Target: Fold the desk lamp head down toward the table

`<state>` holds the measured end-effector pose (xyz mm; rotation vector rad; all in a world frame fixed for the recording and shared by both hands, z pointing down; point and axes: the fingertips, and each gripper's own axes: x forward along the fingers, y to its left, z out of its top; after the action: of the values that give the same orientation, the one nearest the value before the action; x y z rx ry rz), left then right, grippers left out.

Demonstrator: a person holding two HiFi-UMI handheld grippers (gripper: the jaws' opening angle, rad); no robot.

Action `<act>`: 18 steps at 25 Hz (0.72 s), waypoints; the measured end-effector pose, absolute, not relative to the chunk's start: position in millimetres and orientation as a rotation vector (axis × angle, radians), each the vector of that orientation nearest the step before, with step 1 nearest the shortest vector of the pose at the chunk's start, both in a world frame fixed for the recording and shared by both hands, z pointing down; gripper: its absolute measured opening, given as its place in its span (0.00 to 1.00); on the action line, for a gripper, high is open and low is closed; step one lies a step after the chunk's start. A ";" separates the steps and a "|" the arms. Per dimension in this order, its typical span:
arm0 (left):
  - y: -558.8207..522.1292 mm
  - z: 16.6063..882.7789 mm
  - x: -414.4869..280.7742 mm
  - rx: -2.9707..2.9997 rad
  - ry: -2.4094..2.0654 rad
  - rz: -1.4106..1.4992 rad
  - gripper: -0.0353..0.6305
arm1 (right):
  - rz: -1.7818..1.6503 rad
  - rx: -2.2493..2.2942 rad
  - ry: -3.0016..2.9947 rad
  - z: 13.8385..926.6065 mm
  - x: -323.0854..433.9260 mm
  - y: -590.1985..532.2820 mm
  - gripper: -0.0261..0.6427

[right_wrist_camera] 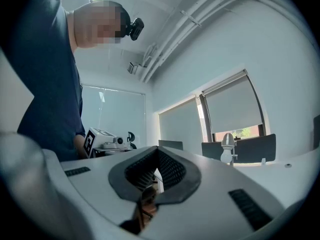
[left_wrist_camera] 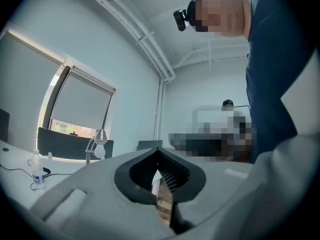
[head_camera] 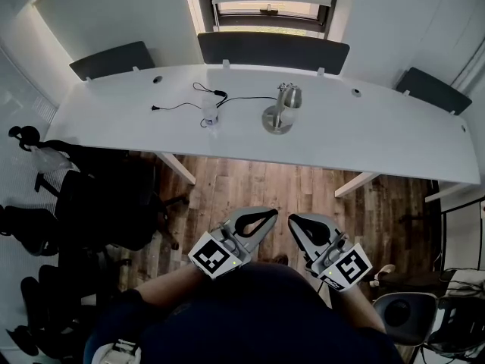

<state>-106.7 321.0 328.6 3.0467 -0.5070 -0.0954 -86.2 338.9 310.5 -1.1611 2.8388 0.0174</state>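
Left gripper (head_camera: 265,220) and right gripper (head_camera: 299,226) — both clenched on nothing — sit at six o'clock; desk lamp (head_camera: 282,108) stands at twelve o'clock on the white table (head_camera: 379,139).

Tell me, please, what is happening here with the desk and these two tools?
A person stands back from the white desk, holding one tool in each hand close to the body. The left gripper and the right gripper are both shut and empty. The lamp stands on the desk untouched, its head not yet folded down, with a small bottle and a black cable beside it.
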 end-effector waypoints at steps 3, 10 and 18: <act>305.7 328.1 -92.6 3.038 -0.545 -0.088 0.06 | 0.030 -1.150 2.840 308.3 -69.4 330.9 0.05; 265.4 325.2 -72.2 3.089 -0.725 -0.056 0.06 | 0.065 -1.112 2.837 302.5 -16.4 314.9 0.05; 172.7 316.6 -74.1 3.062 -0.937 -0.036 0.06 | 0.072 -1.182 2.817 291.5 37.9 247.0 0.05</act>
<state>-74.1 172.7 316.6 3.0619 -0.9374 -0.0355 37.9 247.0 291.5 -1.1820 2.8174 0.0724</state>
